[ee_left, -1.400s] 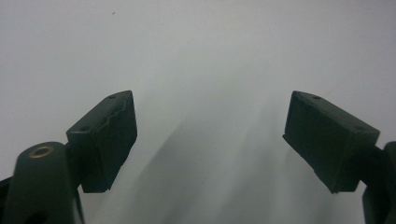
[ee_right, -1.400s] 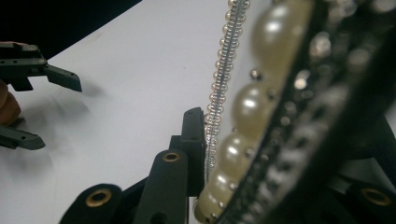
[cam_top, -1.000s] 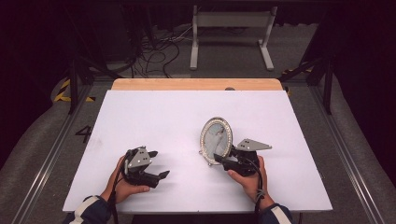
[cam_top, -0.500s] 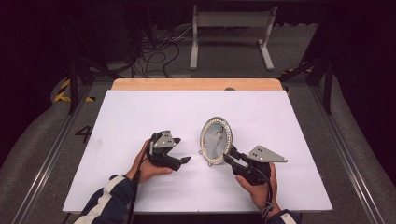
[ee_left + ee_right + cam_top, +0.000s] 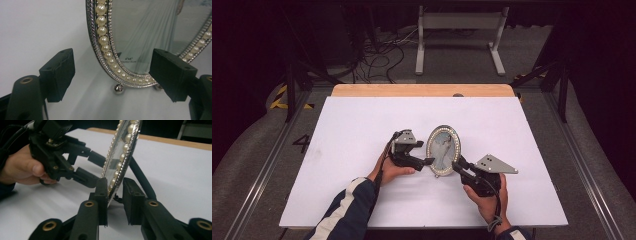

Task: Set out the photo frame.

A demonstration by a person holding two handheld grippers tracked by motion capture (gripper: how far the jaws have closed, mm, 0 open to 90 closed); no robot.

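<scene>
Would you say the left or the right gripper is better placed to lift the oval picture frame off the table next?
Probably the right gripper: its jaws already straddle the oval picture frame's lower rim. The left gripper is wide open, its jaws only flanking the frame.

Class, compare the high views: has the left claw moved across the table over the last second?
Yes. The left claw has moved rightward across the white table, away from its left edge, up to the oval picture frame.
</scene>
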